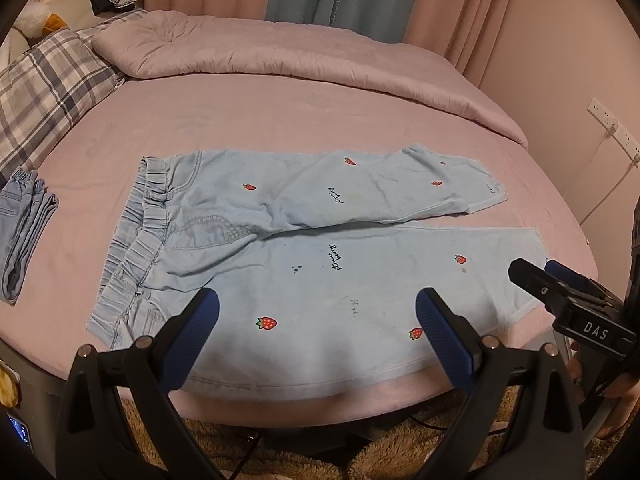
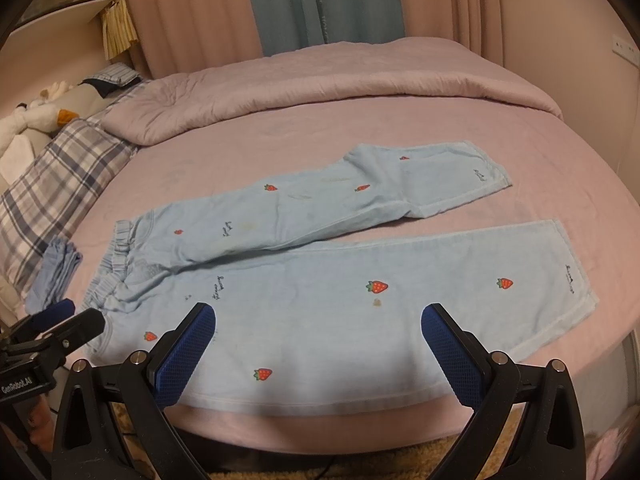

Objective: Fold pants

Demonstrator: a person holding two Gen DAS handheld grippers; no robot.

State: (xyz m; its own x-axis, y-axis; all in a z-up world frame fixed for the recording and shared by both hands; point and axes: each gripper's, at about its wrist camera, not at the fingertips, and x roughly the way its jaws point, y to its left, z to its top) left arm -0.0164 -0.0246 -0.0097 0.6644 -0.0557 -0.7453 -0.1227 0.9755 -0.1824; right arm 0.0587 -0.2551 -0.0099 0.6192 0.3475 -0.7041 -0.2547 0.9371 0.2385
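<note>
Setting: a bed point(image 1: 280, 120) with a pink sheet, a rolled pink duvet point(image 1: 280, 52) far beyond the fingertips, pink and teal curtains point(image 2: 320, 4) behind it.
Pants: one pair of light-blue pants point(image 1: 320, 272) with strawberry prints lies spread flat on the sheet, directly ahead of both pairs of fingers, the near leg reaching under and past the tips.
Waistband: the elastic waistband point(image 1: 140, 216) lies off to the left of the left gripper's fingers.
Legs: two, apart in a narrow V; the far leg point(image 2: 360, 192) angles away, creased near its hem.
Left gripper: the left gripper point(image 1: 318, 320) has its fingers spread wide, nothing between them, poised above the near leg.
Right gripper: the right gripper point(image 2: 318, 332) is likewise released and empty, above the near leg closer to the hem point(image 2: 576, 276).
Progress: judging by the flat layout, no fold is made yet; bringing one leg over the other and folding lengthwise all remain.
Other clothing: one folded blue garment point(image 1: 24, 232) well left of the left fingers.
Pillows: one plaid pillow point(image 1: 48, 92) visible, soft toys point(image 2: 36, 116) beyond it.
</note>
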